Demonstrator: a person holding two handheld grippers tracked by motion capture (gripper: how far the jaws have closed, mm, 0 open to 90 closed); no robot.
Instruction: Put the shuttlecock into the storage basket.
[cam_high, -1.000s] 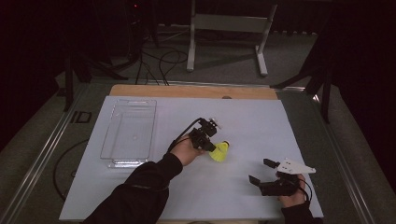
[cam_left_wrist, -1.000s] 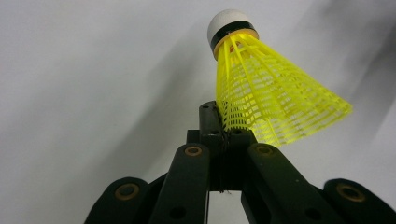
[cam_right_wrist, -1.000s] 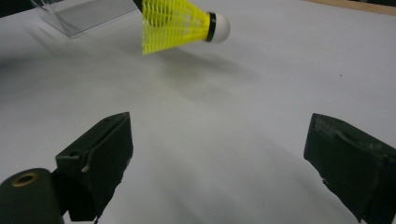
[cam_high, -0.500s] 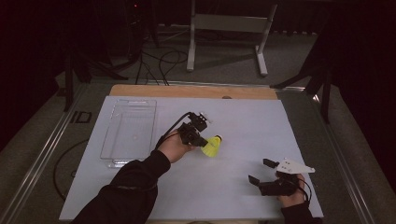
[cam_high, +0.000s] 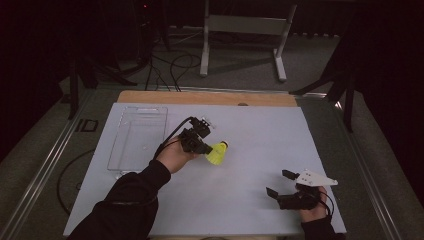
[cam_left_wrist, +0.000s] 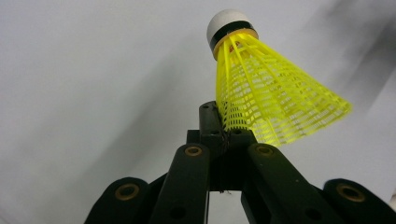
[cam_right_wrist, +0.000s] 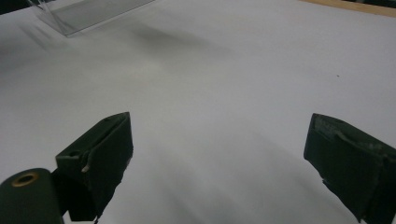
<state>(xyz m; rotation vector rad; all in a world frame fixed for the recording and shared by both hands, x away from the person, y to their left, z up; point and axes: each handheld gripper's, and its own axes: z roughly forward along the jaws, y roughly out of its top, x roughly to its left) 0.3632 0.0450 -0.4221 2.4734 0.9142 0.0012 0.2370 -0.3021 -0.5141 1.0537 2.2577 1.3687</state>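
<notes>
1. The tabletop (cam_high: 240, 200) is covered by a plain white sheet, with a strip of bare wood left showing at the 12 o'clock edge.
2. A clear plastic tray (cam_high: 137, 137) is parked on the sheet at about 10 o'clock.
3. The yellow shuttlecock (cam_high: 217, 152) is pinched by its skirt in the closed left gripper (cam_high: 200, 145), lifted off the sheet near the centre.
4. The right gripper (cam_high: 280, 184) is rested at 5 o'clock, jaws spread wide, nothing held.
5. Beyond the tabletop, a dim room with grey carpet, cables and a metal stand (cam_high: 242, 30) can be seen.
</notes>
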